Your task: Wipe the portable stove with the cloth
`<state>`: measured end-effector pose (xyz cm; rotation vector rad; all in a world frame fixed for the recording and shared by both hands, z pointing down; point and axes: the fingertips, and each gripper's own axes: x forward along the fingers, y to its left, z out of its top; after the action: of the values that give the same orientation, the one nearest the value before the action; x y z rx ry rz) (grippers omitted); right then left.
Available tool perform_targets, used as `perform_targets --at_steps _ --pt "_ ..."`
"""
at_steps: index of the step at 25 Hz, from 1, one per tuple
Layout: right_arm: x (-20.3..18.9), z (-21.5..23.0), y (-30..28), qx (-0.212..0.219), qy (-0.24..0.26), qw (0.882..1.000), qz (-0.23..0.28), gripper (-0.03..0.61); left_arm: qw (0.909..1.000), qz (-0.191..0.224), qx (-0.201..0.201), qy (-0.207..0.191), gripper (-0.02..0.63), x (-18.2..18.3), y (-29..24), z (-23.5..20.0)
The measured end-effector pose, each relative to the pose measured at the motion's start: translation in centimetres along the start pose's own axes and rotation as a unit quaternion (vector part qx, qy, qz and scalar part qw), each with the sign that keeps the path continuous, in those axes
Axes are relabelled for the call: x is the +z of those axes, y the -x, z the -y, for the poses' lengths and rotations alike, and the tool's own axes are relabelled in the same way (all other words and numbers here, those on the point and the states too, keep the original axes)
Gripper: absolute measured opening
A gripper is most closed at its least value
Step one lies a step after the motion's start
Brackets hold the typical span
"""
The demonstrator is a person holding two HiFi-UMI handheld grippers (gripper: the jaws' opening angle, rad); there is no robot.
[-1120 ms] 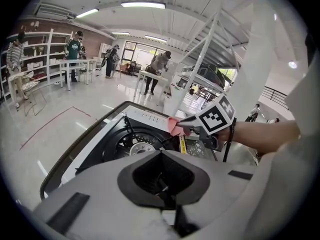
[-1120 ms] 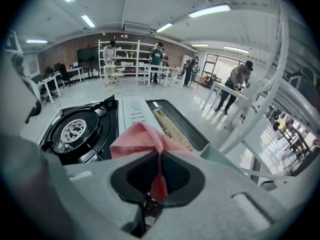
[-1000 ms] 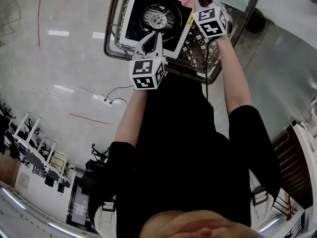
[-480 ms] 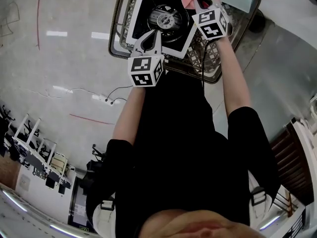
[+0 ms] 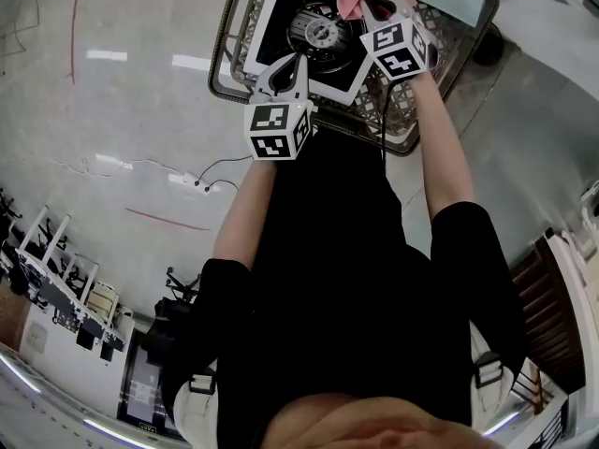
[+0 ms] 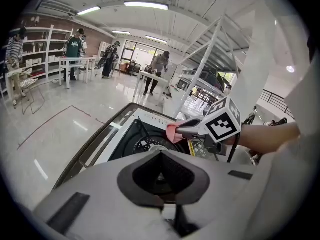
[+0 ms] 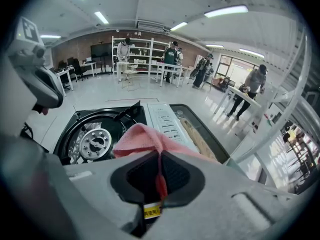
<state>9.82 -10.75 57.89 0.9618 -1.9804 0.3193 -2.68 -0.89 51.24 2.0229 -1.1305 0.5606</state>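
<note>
Reading the cloth [image 7: 142,140] first: pink, pinched between the closed jaws of the right gripper [image 7: 160,158], with its loose part bunched ahead of the tips. In the head view it hangs over the far right side of the stove [image 5: 298,6], beside the round burner [image 5: 323,31]. I cannot tell whether the cloth touches the surface. The stove sits inside a wire basket [image 5: 217,54] with a brown rim. The left gripper [image 6: 160,153] has its jaws pressed together with nothing between them. It is over the stove's near edge, apart from the cloth. Around the basket I note a glossy floor [image 5: 112,110]. Farther back are several people [image 7: 171,56] and white shelves [image 7: 145,46].
</note>
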Motion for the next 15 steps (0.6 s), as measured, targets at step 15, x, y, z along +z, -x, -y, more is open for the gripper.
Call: perform_targets --at_steps 15 --pt "0.2 -4.3 2.6 0.039 0.028 0.998 0.043 0.017 0.9992 0.017 0.031 0.018 -0.002 -1.2 1.7 0.0"
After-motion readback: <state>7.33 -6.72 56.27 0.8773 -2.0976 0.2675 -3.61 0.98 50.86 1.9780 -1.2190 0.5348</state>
